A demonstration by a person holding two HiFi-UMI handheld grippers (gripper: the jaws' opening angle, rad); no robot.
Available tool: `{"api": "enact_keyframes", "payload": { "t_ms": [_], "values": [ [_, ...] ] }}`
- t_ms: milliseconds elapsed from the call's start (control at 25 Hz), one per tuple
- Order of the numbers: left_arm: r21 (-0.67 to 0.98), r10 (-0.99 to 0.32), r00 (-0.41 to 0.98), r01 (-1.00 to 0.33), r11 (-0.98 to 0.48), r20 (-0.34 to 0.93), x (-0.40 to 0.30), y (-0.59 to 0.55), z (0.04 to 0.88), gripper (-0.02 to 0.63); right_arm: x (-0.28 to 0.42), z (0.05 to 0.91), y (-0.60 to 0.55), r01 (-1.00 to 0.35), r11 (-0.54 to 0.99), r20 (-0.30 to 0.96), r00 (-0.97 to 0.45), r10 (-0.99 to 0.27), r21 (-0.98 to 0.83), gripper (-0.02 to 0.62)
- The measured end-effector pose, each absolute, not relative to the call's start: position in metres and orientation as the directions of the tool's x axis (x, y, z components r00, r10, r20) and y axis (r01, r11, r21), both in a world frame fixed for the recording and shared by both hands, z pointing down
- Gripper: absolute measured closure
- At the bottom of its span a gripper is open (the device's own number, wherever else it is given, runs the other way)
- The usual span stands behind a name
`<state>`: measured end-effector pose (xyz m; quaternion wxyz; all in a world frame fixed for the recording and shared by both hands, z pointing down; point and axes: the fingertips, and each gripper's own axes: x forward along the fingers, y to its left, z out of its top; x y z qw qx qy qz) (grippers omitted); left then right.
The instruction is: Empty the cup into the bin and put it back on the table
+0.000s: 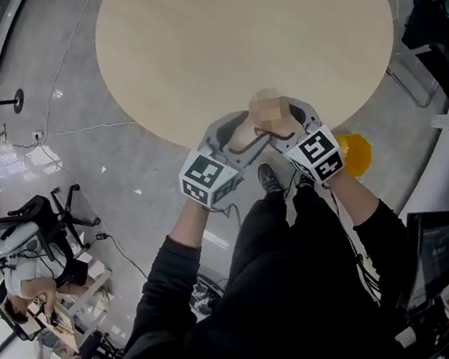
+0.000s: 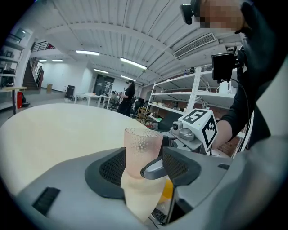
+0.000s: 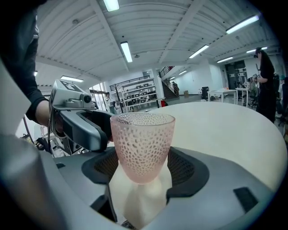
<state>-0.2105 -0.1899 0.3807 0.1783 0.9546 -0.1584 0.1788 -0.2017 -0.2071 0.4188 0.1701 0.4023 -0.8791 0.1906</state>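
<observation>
Head view: both forearms in black sleeves reach forward and converge. The left gripper (image 1: 244,132) and right gripper (image 1: 285,124) meet tip to tip at the near edge of the round pale-wood table (image 1: 244,29), marker cubes facing up.

Right gripper view: the right gripper (image 3: 143,170) pinches the pink translucent dimpled plastic cup (image 3: 143,143) low on its body, with a ribbed pad on each side.

Left gripper view: the left gripper (image 2: 144,168) has its jaws spread around the same cup (image 2: 141,148). One right-gripper fingertip sits between the cup and one left pad. Cannot tell whether the left pads press on the cup.

Cup: upright, long axis vertical, open rim up, narrow base down. It is located at the table's near edge; contact with the tabletop cannot be told.

A yellow bin (image 1: 356,153) stands on the floor beside the table's near edge, to the right of the grippers.
</observation>
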Motion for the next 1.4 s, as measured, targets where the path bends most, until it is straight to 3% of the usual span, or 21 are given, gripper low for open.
{"api": "enact_keyframes", "payload": {
  "t_ms": [400,800,1400],
  "values": [
    [0.371,-0.067,0.933,-0.205,-0.906,0.354,-0.174,-0.152,0.380,0.347,-0.167,0.410,-0.163,-0.822,0.521,0.443,-0.565,-0.696,-0.229,0.255],
    [0.428,0.137,0.922,-0.034,-0.903,0.361,-0.089,-0.074,0.387,0.347,-0.085,0.422,-0.081,-0.866,0.355,0.431,-0.487,-0.760,-0.352,0.256],
    [0.567,0.295,0.855,0.001,-0.824,0.427,0.033,0.065,0.457,0.347,0.031,0.493,0.066,-0.780,0.150,0.394,-0.460,-0.796,-0.608,0.255]
  ]
}}
